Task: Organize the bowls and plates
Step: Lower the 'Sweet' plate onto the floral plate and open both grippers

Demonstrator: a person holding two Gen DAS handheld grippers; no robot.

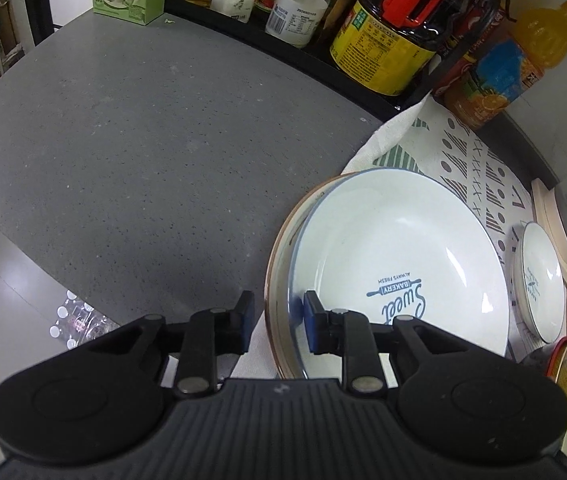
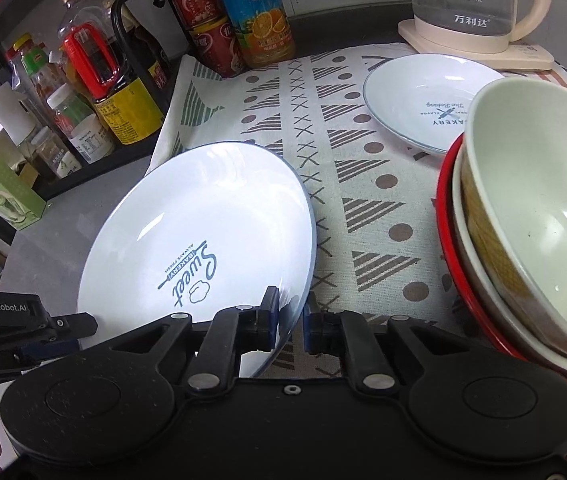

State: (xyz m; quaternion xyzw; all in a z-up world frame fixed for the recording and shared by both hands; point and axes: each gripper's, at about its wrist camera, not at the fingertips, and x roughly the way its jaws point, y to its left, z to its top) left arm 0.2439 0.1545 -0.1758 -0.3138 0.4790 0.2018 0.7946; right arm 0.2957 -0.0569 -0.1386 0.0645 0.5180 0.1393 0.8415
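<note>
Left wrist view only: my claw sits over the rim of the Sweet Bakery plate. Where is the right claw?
Observer: The right claw is shut on the near rim of that same Sweet Bakery plate.
Operator: At my far right I see only a sliver of a stack. What is in it?
Observer: Three pieces, nested. A cream bowl with a yellow outside sits in a white bowl, and that sits in a red-rimmed dish.
</note>
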